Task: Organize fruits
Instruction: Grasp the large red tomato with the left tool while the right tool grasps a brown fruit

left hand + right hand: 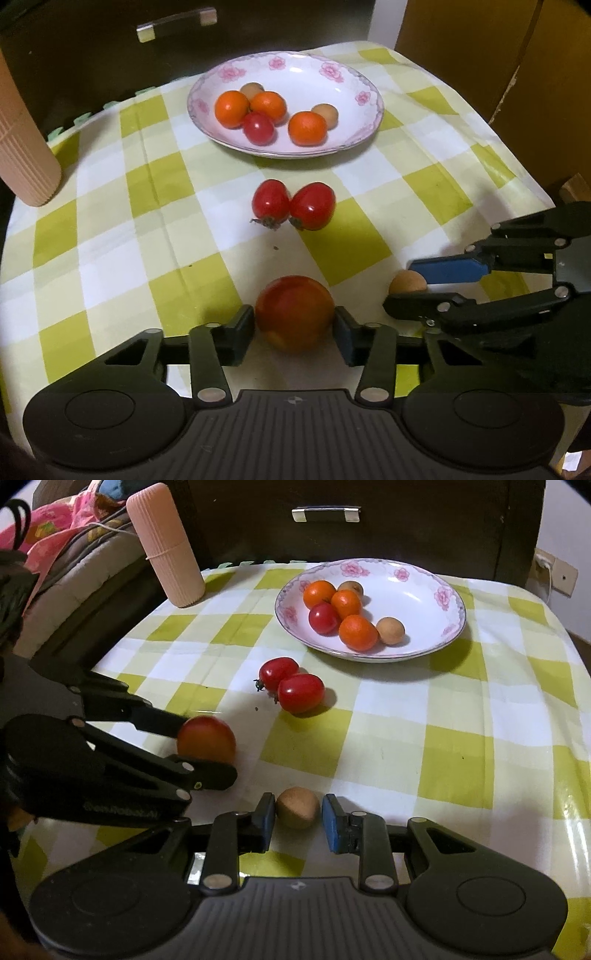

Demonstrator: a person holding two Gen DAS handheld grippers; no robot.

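A large red-orange tomato (294,314) rests on the checked cloth, and both pads of my left gripper (294,322) press its sides. From the right wrist view the same tomato (207,738) sits between that gripper's fingers. My right gripper (298,812) is shut on a small brown fruit (297,808) lying on the cloth; the left wrist view shows this fruit (408,282) at the right. Two cherry tomatoes (271,201) (313,206) lie touching in mid-table. Behind them, a flowered plate (354,81) holds three oranges, one cherry tomato and two brown fruits.
A pink ribbed cylinder (166,546) stands at the table's back left corner. A dark cabinet with a metal handle (325,514) is behind the table, a cardboard box (480,44) at its right, bedding (55,535) at its left. The cloth (461,738) drapes over rounded edges.
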